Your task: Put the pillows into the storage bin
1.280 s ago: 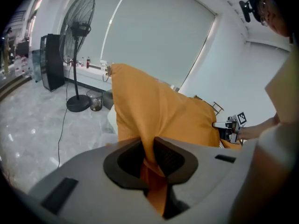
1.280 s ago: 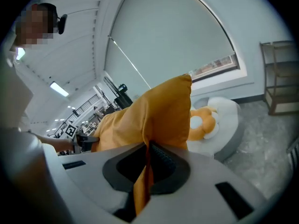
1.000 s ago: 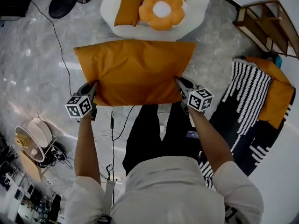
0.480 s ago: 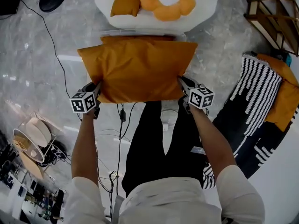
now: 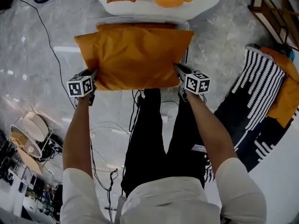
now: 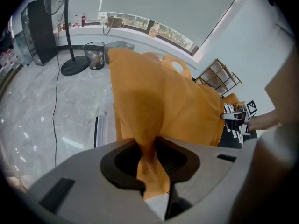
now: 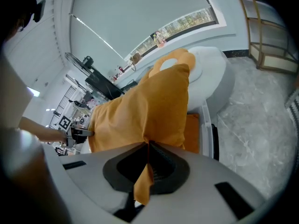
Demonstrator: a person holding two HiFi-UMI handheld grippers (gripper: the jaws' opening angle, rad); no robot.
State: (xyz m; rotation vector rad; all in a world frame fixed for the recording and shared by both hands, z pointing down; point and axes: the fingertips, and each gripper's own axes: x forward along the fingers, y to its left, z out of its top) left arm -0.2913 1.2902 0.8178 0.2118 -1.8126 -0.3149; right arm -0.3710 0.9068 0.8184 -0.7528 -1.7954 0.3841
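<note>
Head view: the pillow hangs stretched between the two claws. The left claw holds its near left corner and the right claw its near right corner. The bin lies beyond and below both claws, with most of its opening hidden under the pillow. The pillow looks wider than the bin's rim. If it goes down flat, its far corners could catch on the rim and it would end up resting across the top, not inside.

Left claw view: the left claw grasps only a thin tail of the pillow's fabric. Its jaws have just been opening a little, with that fabric between them. This is the weak side. If it lets go first, the pillow would swing from the right claw and could tip out over the bin's edge, down and to the left of this claw.

Right claw view: the right claw is clenched tight on a narrow fold of the pillow's corner. The bin wall stands just ahead and to its right. An orange patch inside it looks like a second pillow. If so, there is less room in the bin, and the new pillow may sit high and slide off. A right claw that releases late would also drag the corner back out.
</note>
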